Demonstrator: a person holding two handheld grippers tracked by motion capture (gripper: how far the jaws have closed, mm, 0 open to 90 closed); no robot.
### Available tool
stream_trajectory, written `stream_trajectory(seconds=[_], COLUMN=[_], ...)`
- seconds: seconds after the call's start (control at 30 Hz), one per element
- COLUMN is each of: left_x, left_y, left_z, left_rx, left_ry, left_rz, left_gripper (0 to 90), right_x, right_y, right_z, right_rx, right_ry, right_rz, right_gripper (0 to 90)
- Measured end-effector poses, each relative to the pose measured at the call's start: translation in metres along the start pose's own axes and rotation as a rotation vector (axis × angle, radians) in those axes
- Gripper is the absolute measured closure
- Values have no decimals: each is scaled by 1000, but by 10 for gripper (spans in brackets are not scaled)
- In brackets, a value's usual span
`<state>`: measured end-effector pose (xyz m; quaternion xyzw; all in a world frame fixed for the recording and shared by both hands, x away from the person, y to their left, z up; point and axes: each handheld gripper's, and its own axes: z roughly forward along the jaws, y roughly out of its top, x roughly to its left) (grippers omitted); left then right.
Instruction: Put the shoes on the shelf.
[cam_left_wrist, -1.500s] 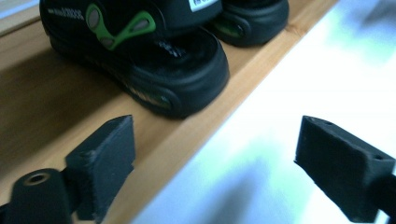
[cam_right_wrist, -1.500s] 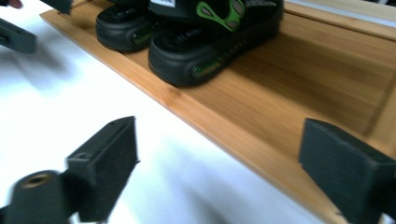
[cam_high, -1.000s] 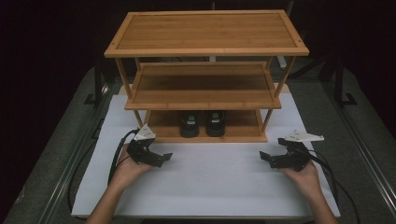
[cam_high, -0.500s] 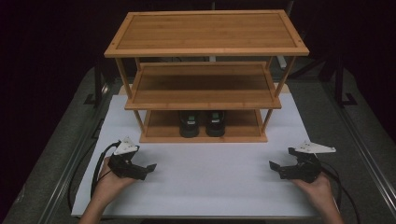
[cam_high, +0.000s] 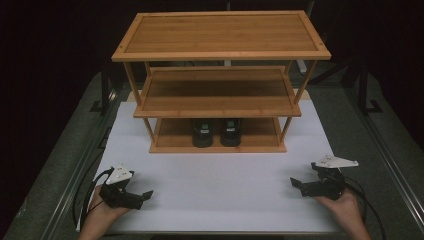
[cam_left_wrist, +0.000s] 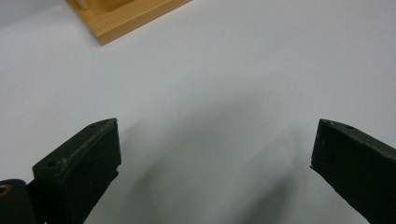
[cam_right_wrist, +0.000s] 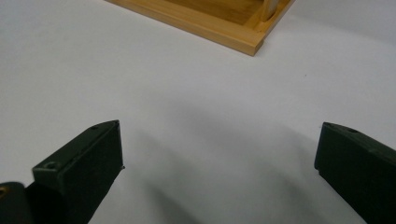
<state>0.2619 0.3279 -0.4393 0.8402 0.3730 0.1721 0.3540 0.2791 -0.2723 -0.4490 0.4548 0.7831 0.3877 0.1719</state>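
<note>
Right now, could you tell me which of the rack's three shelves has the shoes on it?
The bottom shelf: a pair of black shoes stands there, while the two shelves above are bare.

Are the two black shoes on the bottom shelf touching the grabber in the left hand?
Apart. The high view shows the black shoes on the rack's bottom shelf, with bare white tabletop between them and the left gripper.

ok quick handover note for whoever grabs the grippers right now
Left gripper: open, empty, low over the white table at its near left.
Right gripper: open, empty, near right, same height.
Pair of black shoes: side by side on the bottom tier of the bamboo rack, toes forward.
Done: shoes look shelved.
Left: middle and top tiers are bare; probably nothing more to place.
</note>
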Motion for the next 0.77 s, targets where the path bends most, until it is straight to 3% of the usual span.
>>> stream_trajectory(seconds=[0.23, 0.33, 0.47, 0.77], left_x=[4, 5, 6, 6], left_y=[-12, -15, -15, -15], left_z=[-2, 2, 2, 3], left_rx=[6, 30, 34, 34], left_ry=[10, 4, -5, -5], left_rz=[6, 5, -5, -5], left_gripper=[11, 11, 11, 10], right_x=[1, 2, 5, 4], right_y=[-7, -7, -7, -7], right_z=[1, 2, 6, 7], right_rx=[46, 58, 112, 112], right_ry=[-15, -22, -25, -23], right_rz=[-27, -39, -61, -57], right_gripper=[7, 7, 7, 6])
